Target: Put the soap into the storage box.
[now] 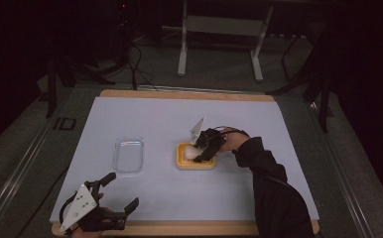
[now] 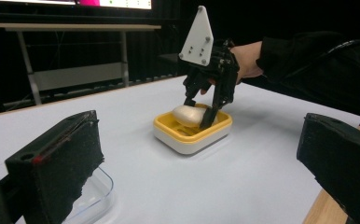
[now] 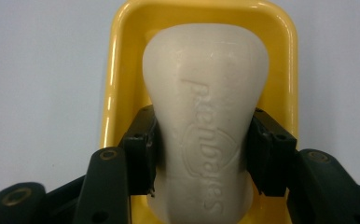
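We had the right claw (image 3: pixel 201 154) closed on the soap (image 3: pixel 206 116) in the yellow dish (image 3: pixel 122 46); lifting remained. Left claw (image 2: pixel 201 158) waited wide open.

Soap bar (image 3: pixel 205 135) right between the jaws of the right gripper (image 3: pixel 201 154), one pad pressed to each side, sitting in the soap dish (image 3: pixel 122 56) directly under those jaws. Dish rim wrapping around beyond the jaw tips and off to both sides. Clear tray (image 1: pixel 128 154) well apart from those jaws, over toward the left gripper (image 1: pixel 114 192), just ahead of its jaw tips. Everything resting on the table mat (image 1: pixel 145 114).
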### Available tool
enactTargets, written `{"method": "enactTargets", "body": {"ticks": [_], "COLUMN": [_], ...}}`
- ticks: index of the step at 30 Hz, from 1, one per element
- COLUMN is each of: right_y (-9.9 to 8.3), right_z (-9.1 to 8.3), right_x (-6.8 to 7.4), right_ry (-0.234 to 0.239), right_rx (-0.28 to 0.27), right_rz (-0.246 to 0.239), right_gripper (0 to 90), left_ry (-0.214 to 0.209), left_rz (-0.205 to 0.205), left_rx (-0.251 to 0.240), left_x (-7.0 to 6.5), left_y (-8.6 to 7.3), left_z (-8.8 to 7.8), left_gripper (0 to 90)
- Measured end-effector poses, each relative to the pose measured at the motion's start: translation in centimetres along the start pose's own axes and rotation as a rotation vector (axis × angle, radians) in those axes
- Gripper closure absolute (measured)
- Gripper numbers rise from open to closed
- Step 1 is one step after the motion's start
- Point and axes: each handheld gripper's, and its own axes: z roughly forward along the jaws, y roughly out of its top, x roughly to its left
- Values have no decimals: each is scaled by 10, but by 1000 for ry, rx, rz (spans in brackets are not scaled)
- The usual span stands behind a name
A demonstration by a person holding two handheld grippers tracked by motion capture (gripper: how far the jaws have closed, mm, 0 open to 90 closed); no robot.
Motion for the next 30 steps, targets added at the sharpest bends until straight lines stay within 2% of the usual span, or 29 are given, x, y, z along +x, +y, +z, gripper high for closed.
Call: {"method": "enactTargets", "body": {"ticks": [5,11,14,18,23,27,29,30], "right_y": [0,1,4,8,12,16,16,18], "right_z": [3,6,1,-7,-16,-28,-28,-37], "right_x": [-1,-1,-1,0,4,8,8,13], "right_ry": [-1,0,-3,-14,-34,-58,-58,-73], "right_rx": [12,18,27,14,33,8,8,-4], "right_rz": [23,25,24,15,14,17,17,31], "right_gripper": [491,475,464,448,432,428,428,406], "left_ry": [-1,-5,-6,-8,-10,-10,-10,-12], "left_rz": [-1,-2,-2,-2,0,0,-1,-3], "left_rx": [2,6,4,5,7,6,7,7], "left_x": [0,0,0,0,-1,-1,-1,-1], "left_y": [0,0,0,0,0,0,0,0], "left_z": [0,0,0,0,0,1,1,2], "left_gripper": [1,2,1,2,1,2,2,1]}}
